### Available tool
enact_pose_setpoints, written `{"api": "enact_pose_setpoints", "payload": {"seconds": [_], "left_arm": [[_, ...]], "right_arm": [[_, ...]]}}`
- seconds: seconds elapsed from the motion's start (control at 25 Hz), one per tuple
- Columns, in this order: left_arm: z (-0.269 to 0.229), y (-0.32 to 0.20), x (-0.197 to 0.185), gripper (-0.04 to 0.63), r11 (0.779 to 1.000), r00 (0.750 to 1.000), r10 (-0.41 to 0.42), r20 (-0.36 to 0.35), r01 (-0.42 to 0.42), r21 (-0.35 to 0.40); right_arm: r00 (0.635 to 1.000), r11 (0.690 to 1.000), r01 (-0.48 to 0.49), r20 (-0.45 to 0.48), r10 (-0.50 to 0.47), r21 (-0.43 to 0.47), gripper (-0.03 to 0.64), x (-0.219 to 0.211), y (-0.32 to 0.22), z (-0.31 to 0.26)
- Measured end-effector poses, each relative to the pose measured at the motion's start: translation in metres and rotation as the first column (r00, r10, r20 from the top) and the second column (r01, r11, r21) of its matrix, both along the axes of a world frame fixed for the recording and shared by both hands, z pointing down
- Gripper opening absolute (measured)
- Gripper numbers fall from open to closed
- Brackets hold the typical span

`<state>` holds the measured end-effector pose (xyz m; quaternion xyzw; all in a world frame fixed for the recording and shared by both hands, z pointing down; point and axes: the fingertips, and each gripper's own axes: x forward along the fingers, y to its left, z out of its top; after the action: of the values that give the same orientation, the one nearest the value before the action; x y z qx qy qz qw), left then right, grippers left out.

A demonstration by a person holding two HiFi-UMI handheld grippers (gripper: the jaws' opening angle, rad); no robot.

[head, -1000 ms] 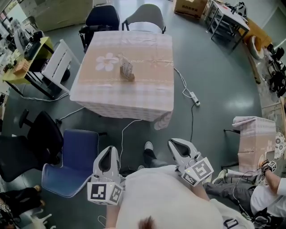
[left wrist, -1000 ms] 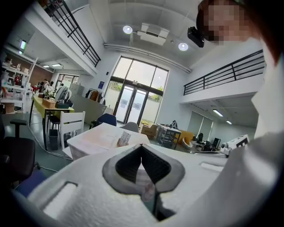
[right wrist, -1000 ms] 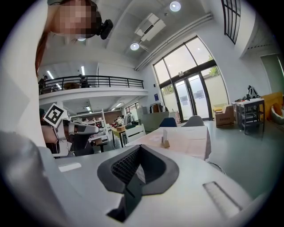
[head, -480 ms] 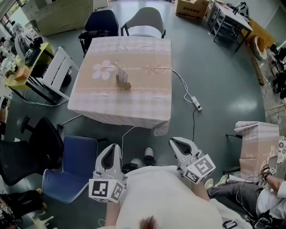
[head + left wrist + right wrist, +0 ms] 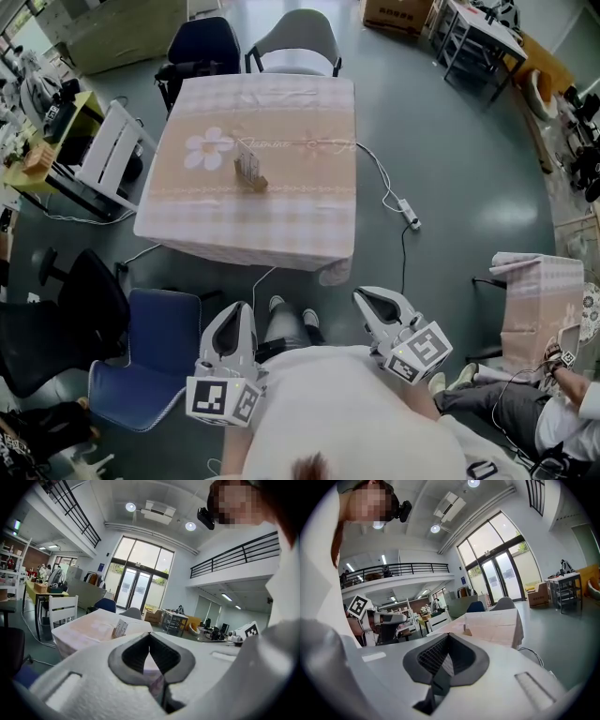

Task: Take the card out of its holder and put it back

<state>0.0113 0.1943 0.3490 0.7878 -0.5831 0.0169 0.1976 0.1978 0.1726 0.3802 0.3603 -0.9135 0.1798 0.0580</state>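
Nothing of the task is done yet, as far as the views show. The card point(image 5: 246, 161) stands upright in its holder point(image 5: 255, 182) on the counter point(image 5: 281, 220), a square one under a pink checked cloth. It has to be drawn out and then slid back in. The person stands on the open floor, well short of the counter's near edge, so the approach comes first.

The left hand-held gripper point(image 5: 235, 312) and the right hand-held gripper point(image 5: 374, 300) are held low in front of the body, side by side and well apart, both aimed towards the counter. Each gripper view shows the jaws together at the tips with nothing between them. Both will have to part before either can take the card or steady the holder.

The holder sits a little left of the middle of the counter, well in from every edge, so it is unlikely to be knocked off. Reaching it from the near side looks to need a lean over the cloth, which hangs down past the edge.

The floor straight ahead is bare. A blue chair point(image 5: 161, 345) and a black chair point(image 5: 56, 319) stand near the counter's near left corner. To the right, a cable point(image 5: 380, 178) runs across the floor to a power strip point(image 5: 407, 209), and I judge it a trip risk on that side. Two more chairs stand at the far edge. A second covered table point(image 5: 536, 291) stands well off to the right.
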Motion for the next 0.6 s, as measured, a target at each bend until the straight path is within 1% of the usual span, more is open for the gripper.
{"api": "enact_pose_setpoints", "payload": {"seconds": [0.28, 0.44, 0.6], "left_arm": [[0.007, -0.023, -0.015, 0.000, 1.000, 1.000, -0.014, -0.011, 0.014, -0.011], [0.012, -0.047, -0.032, 0.000, 1.000, 1.000, -0.020, -0.021, 0.020, -0.024], [0.013, -0.082, -0.054, 0.000, 0.999, 0.999, -0.021, -0.036, 0.020, -0.034]], "right_arm": [[1.000, 1.000, 0.022, -0.012, -0.022, 0.001, 0.000, -0.018, -0.026, 0.005], [0.998, 0.999, 0.051, -0.037, -0.051, -0.006, 0.000, -0.040, -0.050, 0.010], [0.995, 0.997, 0.075, -0.072, -0.075, -0.002, 0.000, -0.067, -0.082, 0.011]]}}
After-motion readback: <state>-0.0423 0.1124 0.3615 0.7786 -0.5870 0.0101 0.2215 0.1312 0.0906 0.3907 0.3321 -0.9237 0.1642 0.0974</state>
